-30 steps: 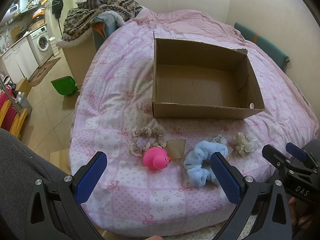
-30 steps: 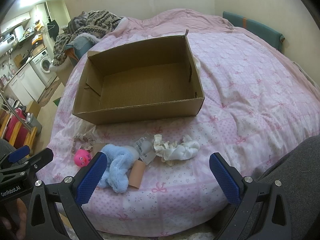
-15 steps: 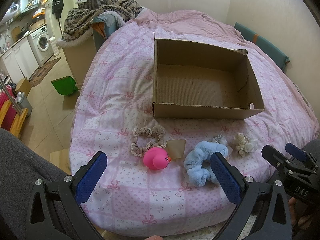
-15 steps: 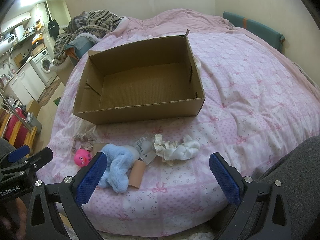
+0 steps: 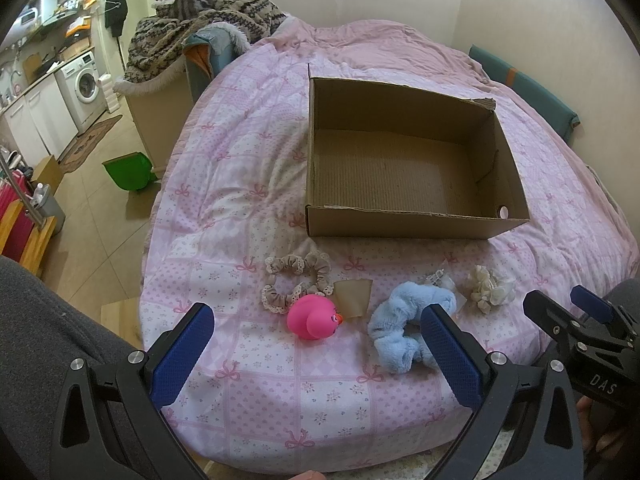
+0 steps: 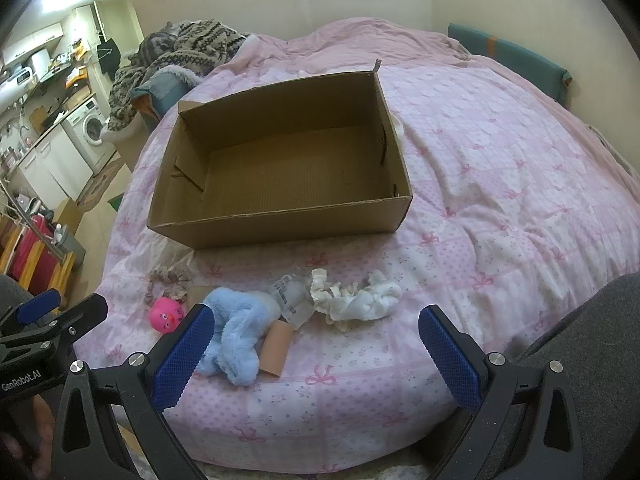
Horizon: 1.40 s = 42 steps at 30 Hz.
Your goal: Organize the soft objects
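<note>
Just beyond the wide-apart left claw (image 5: 316,350), pink duck (image 5: 314,317); right claw (image 6: 318,350) likewise spread near blue scrunchie (image 6: 234,336)

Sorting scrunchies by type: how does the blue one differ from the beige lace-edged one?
The blue scrunchie is fluffy plush, thick and bunched; the beige scrunchie is thin, lace-trimmed and lies open in loops. The blue one sits right of the pink duck, the beige one behind it. Both lie on the bed, outside the box.
</note>
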Each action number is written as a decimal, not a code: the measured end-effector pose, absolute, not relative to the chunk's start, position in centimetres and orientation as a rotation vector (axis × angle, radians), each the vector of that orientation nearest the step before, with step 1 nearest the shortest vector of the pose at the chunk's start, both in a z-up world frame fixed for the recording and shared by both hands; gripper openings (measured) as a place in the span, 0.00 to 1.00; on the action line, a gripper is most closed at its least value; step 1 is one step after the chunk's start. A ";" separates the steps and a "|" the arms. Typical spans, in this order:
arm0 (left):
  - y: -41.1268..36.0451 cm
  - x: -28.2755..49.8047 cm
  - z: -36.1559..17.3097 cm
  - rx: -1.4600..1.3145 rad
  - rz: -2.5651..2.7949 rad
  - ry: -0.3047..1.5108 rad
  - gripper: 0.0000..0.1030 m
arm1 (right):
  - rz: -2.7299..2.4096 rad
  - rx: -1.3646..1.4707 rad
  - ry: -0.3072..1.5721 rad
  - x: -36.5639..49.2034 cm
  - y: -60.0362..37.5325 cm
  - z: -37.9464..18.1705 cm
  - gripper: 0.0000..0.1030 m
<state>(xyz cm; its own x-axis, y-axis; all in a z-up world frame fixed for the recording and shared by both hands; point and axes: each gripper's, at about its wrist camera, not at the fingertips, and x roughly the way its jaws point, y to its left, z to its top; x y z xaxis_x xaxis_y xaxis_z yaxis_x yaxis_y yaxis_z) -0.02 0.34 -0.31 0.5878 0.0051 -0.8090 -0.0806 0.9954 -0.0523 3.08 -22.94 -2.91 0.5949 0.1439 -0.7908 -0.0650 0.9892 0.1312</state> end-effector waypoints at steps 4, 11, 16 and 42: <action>0.3 0.0 -0.3 -0.087 0.051 0.942 1.00 | 0.122 0.091 0.926 3.1 -22.9 -2.9 1.00; 0.6 0.0 0.0 -0.092 0.053 0.944 1.00 | 0.122 0.091 0.926 3.1 -22.9 -2.9 1.00; 0.7 -0.1 1.0 -0.104 0.052 0.940 1.00 | 0.153 0.110 0.947 3.7 -23.2 -2.3 1.00; 3.1 8.7 0.3 -0.033 0.118 1.095 1.00 | 0.170 0.292 1.150 12.6 -31.2 -2.3 1.00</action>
<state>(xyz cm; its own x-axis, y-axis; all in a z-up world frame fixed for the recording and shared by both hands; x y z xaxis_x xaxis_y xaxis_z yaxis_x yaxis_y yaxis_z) 8.75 3.08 0.29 0.4523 0.0791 -0.8884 -0.1114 0.9933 0.0317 12.63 -31.24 -2.32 0.4012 0.2809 -0.8719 0.0162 0.9495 0.3134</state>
